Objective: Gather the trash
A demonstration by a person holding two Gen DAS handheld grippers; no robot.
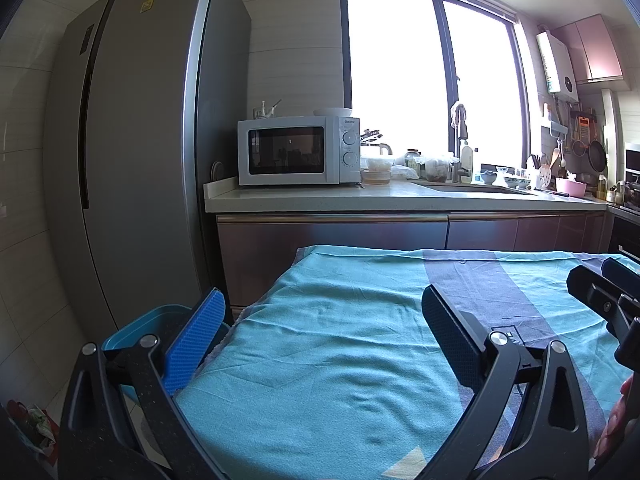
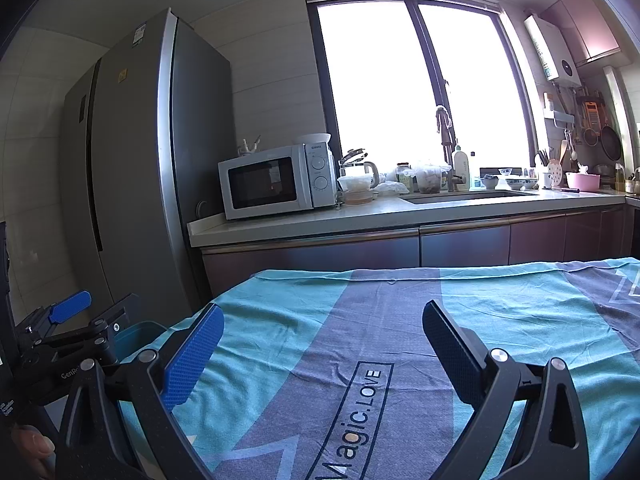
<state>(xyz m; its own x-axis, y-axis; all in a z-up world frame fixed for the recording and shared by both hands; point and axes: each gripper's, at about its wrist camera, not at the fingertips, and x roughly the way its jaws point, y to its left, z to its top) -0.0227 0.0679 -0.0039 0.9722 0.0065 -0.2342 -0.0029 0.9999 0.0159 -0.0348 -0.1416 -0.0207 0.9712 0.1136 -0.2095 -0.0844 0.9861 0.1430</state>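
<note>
My left gripper (image 1: 320, 320) is open, its blue pads spread wide over the left part of a table covered in a teal and grey cloth (image 1: 340, 360). Nothing lies between its fingers. My right gripper (image 2: 324, 332) is also open and empty above the same cloth (image 2: 500, 312), near the printed words "Magic.LOVE". A blue bin (image 1: 136, 328) stands just past the table's left edge, below the left pad; its rim also shows in the right wrist view as the blue bin (image 2: 138, 334). No loose trash is visible on the cloth.
A tall grey fridge (image 1: 132, 160) stands at the left. Beyond the table runs a kitchen counter (image 1: 360, 198) with a white microwave (image 1: 296, 150), a sink and many jars and bowls. A red-patterned bag (image 1: 36, 424) sits on the floor at lower left.
</note>
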